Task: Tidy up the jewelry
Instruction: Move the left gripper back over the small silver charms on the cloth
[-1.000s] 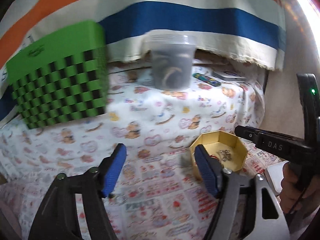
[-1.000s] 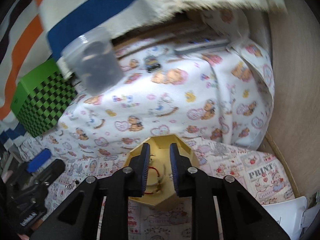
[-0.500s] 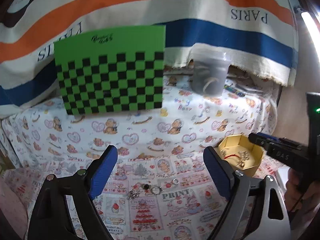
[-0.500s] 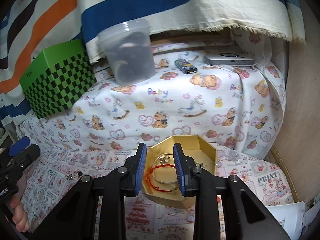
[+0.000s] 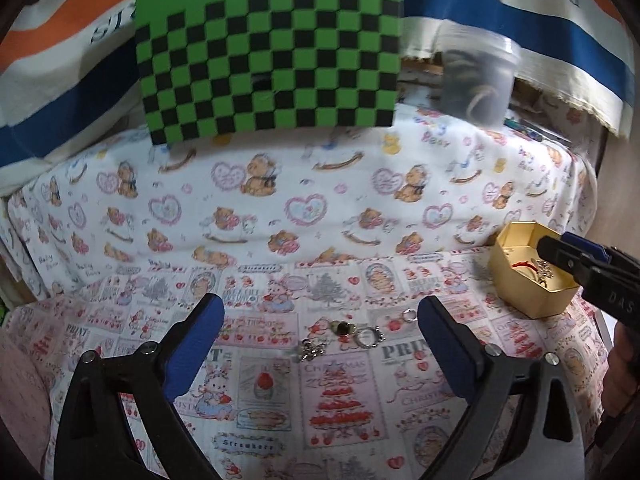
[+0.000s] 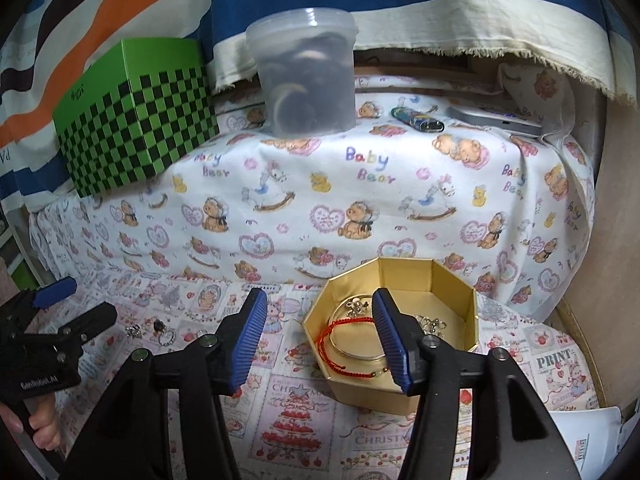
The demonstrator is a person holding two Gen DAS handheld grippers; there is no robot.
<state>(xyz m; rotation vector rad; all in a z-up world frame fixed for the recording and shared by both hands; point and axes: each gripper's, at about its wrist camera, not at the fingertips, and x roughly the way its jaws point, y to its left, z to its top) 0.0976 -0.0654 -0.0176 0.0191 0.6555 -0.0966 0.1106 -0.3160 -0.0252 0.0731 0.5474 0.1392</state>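
**Both claws spread above loose jewelry and a gold box**

A striped cloth [image 5: 520,36] printed "PARIS" hangs at the back. Below it a "Baby Bear" blanket [image 6: 360,200] covers a raised ledge that carries a green-and-black checkered box [image 5: 268,60], a cloudy plastic tub [image 6: 306,76], a lighter [image 6: 418,119] and a flat grey device [image 6: 496,120]. In front lies a patterned cloth [image 5: 344,400] bearing "PRINT", "CHRISTMAS" and "Strawberry".

The left claw [image 5: 320,340] stands wide and is opening, nothing between its blue pads. The loose jewelry pieces [image 5: 340,338], rings and small silver charms, lie on the patterned cloth just beyond and between its fingertips, untouched. Its body, seen from the right wrist, reads "GenRobot.AI".

The right claw [image 6: 320,332] is partly spread and opening, empty. It hangs over the near left rim of the octagonal gold box [image 6: 404,392], its right pad over the box's inside. In the box lie a red cord bracelet [image 6: 340,340], a silver bangle [image 6: 360,354] and small silver pieces [image 6: 432,326]. The right claw's side shows "DAS" in the left view.
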